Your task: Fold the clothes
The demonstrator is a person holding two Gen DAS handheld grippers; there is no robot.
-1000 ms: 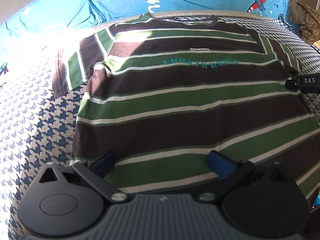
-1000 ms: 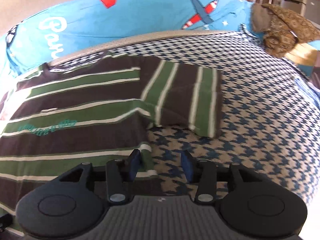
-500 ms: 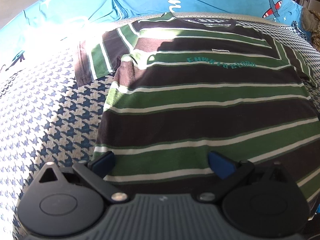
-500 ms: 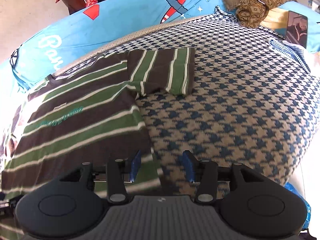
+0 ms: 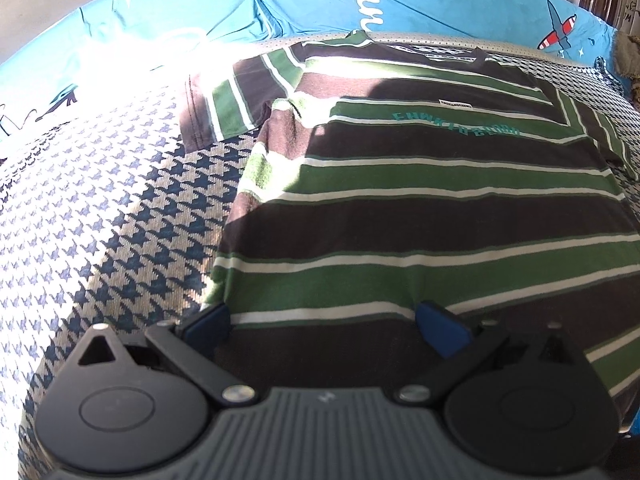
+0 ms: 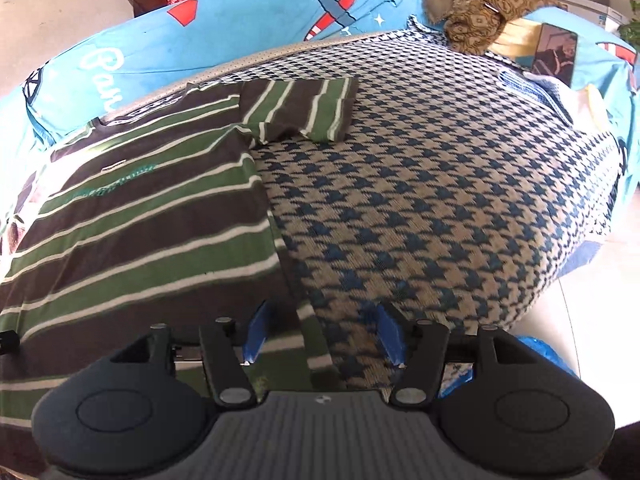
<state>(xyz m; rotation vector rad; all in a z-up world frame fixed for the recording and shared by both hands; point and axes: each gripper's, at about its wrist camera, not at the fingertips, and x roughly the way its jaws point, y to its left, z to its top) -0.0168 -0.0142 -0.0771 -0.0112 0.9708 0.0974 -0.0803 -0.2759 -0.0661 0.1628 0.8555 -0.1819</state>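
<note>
Houndstooth fabric in navy and beige covers the bed that you work over, with a bright blue sheet bunched along its far side.

From your left wrist view, the shirt, striped brown, green and white, lies flat on the bed with its collar at the far end and its hem toward you. Teal lettering runs across the chest under a small white label. Its sleeve spreads out to the left onto the houndstooth, and strong sunlight washes over that side. Your left claw is spread wide, holding nothing, right above the hem. The left finger sits at the shirt's near left corner and the other over the cloth; whether either touches it, you cannot tell.

From your right wrist view, the shirt fills the left half, and its other sleeve lies flat, pointing right at the far end. Your right claw is parted and empty, straddling the shirt's right edge near the hem: one finger over the stripes, the other over bare houndstooth. A brown patterned cloth is heaped at the bed's far right corner, well apart from the shirt. Pale floor shows off the bed's right side.
</note>
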